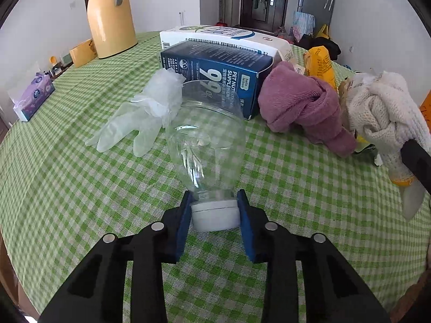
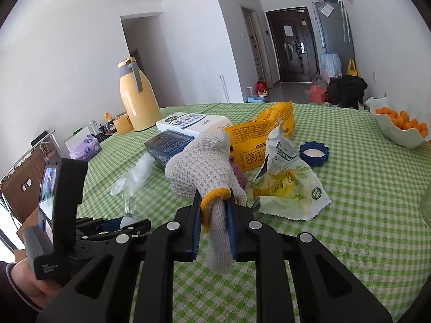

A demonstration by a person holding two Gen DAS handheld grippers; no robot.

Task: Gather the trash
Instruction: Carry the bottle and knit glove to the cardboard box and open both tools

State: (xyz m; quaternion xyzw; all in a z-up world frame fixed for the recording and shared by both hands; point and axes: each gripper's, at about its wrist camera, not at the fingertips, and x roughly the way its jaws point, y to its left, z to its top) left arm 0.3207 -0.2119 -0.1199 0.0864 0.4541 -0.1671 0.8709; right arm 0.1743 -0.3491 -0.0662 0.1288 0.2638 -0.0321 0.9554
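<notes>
Both hands loaded over the checked table [image 1: 67,188] — trash in each.

My left gripper [image 1: 215,210] clamps the clear bottle [image 1: 206,140] by its white cap [image 1: 215,214], the stiffest part; my right gripper [image 2: 214,224] pinches the knit glove [image 2: 204,167] at its cuff, body seemingly resting on the litter — the pile hides its underside.

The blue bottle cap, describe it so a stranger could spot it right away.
On the green checked tablecloth, look toward the pale bowl of small orange fruit. Just left of it lies the scalloped blue plastic bottle cap, open side up with a white lining, the only small round blue item among wrappers.
</notes>
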